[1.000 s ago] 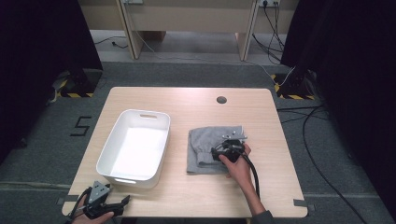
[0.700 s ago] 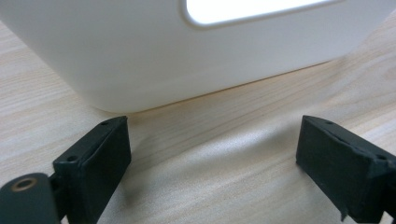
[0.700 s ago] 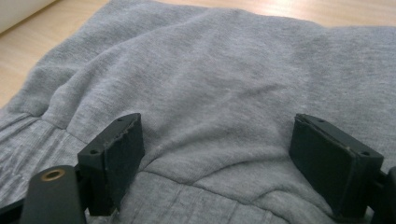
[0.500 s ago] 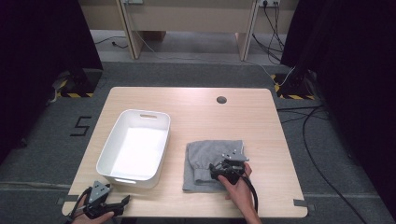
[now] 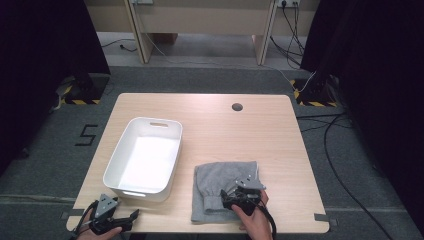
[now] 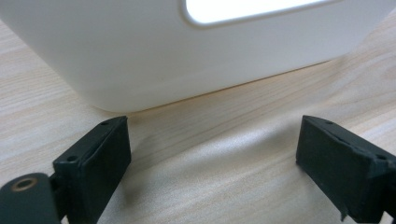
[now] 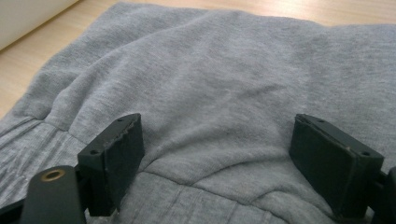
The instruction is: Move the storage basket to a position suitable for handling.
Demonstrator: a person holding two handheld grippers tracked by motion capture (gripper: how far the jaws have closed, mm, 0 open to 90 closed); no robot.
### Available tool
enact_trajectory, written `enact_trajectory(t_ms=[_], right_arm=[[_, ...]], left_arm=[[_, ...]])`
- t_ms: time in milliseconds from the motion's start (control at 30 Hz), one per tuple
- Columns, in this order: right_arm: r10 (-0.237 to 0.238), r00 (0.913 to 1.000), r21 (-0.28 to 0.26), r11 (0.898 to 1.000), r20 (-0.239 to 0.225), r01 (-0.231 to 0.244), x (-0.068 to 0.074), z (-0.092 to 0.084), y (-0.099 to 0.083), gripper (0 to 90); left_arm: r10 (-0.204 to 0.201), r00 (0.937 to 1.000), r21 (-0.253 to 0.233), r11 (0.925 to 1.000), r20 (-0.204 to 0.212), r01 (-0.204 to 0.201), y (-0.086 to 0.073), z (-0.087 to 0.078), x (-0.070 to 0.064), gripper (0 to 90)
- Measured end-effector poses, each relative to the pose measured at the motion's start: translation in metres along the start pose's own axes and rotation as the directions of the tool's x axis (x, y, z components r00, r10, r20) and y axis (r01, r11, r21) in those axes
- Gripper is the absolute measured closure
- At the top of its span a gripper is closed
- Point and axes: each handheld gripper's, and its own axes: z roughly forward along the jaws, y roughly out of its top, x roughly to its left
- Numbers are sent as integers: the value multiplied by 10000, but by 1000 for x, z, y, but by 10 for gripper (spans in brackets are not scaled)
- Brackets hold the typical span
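A grey cloth garment (image 5: 220,186) lies folded on the wooden table (image 5: 210,125), front right of centre. My right gripper (image 5: 231,199) rests over its near edge, jaws spread wide apart, open, with grey fabric (image 7: 219,93) lying between and beyond them. A white plastic bin (image 5: 144,159) stands to the left of the cloth. My left gripper (image 5: 131,216) sits at the table's front left corner, open, pointing at the bin's near wall (image 6: 187,60) with bare wood between its jaws.
A round cable hole (image 5: 237,106) is set in the table's far side. Cables (image 5: 340,155) trail on the floor to the right. Desk legs (image 5: 135,35) stand beyond the table.
The right gripper has drawn back toward the near edge, and the grey cloth has slid nearer with it. The left gripper has stayed put.
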Motion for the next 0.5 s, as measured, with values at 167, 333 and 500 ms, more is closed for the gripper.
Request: enact_trajectory(t_ms=[167,333,500], right_arm=[[-53,9997,169,9998,-253,57,-1,-3,1,185],[-961,9927,-111,9954,-725,955,-4,-12,12,211],[-1367,9862,-497,9899,-936,1325,-3,-18,27,211]], left_arm=[[22,10000,8,10000,-9,-22,0,0,0,94],[11,10000,20,10000,13,-11,0,0,0,94],[-29,10000,34,10000,-6,29,0,0,0,100]])
